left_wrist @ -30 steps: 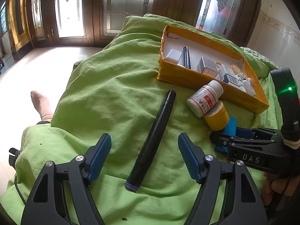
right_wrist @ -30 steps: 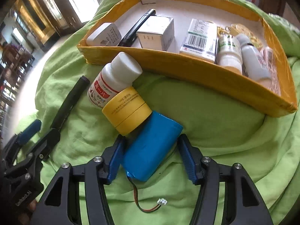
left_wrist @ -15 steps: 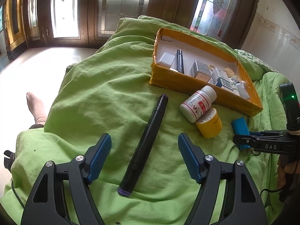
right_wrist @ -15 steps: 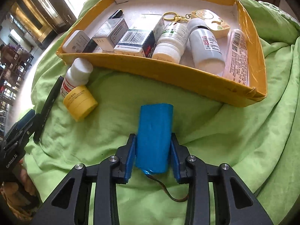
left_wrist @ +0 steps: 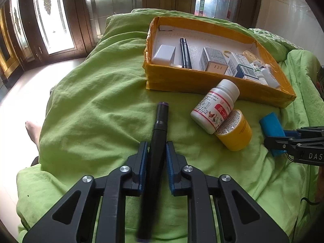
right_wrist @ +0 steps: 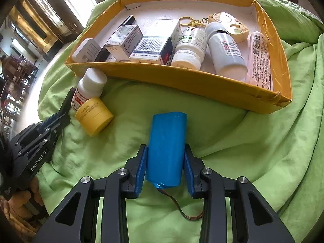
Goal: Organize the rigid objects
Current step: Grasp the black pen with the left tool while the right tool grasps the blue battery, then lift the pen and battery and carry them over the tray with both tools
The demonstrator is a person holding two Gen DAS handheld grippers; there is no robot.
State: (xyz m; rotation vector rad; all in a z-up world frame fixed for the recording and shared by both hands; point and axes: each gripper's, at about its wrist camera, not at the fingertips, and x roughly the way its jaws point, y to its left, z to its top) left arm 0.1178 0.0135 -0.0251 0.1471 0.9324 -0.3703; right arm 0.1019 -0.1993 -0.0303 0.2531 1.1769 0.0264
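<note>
Left tool (left_wrist: 155,155) is clamped on the black pen (left_wrist: 160,129), pads against both sides of the barrel just behind the cap; its jaws have just closed. Right tool (right_wrist: 165,163) grips the blue battery pack (right_wrist: 167,143) at its near end, pads pressing its sides, jaws having just been closing.

Surface is a bed under a crumpled lime-green sheet (left_wrist: 97,101), no table. Behind it are dark wood doors with leaded glass (left_wrist: 54,16), a bright pale floor to the left, and a white wall on the right.

Pen runs lengthwise out of the left tool, purple-ringed end pointing toward the yellow cardboard box (left_wrist: 202,83). Battery pack is a smooth blue wrap with a thin brown lead trailing out the back.

Between the two tools lie a white pill bottle (left_wrist: 215,106) and a yellow jar (left_wrist: 235,130), touching, just in front of the box. The box holds cartons, bottles, another pen and a keyring.
</note>
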